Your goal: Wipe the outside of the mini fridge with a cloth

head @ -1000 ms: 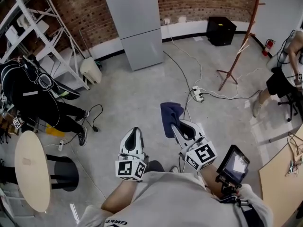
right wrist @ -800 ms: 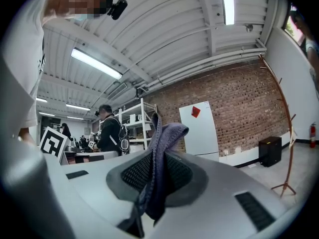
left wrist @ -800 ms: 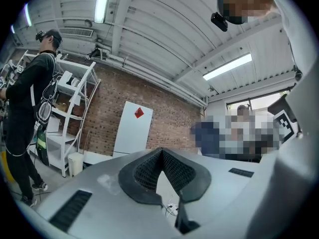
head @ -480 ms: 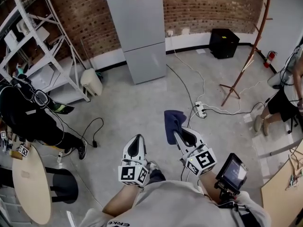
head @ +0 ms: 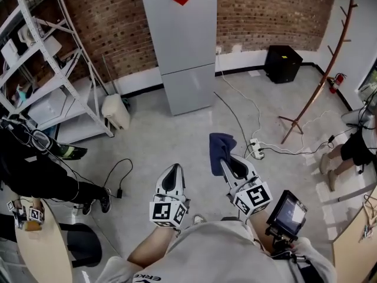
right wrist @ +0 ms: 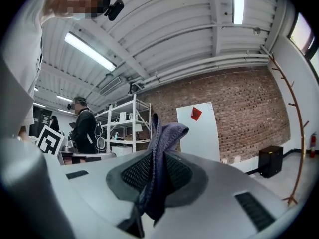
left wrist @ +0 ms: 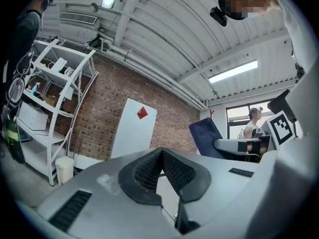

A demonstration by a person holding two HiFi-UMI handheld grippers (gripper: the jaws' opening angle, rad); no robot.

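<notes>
A tall grey fridge (head: 184,43) with a red diamond sticker stands against the brick wall, a few steps ahead of me. It shows small in the left gripper view as the fridge (left wrist: 132,128) and in the right gripper view as the fridge (right wrist: 199,131). My right gripper (head: 227,161) is shut on a dark blue cloth (head: 221,151), which sticks up between its pads in the right gripper view (right wrist: 158,158). My left gripper (head: 171,175) is shut with nothing in it, level with the right one. Both hang over the floor, well short of the fridge.
A white metal shelf rack (head: 44,69) stands left of the fridge, with a white bin (head: 116,111) beside it. A person in black (head: 29,170) is at the left by a round table (head: 35,252). Cables and a power strip (head: 256,151) lie on the floor. A coat stand (head: 318,75) and black box (head: 283,63) are right.
The view has moved forward and tilted up, so the fridge shows larger and nearer. Both grippers keep their places in front of me, the right one still holding the cloth.
</notes>
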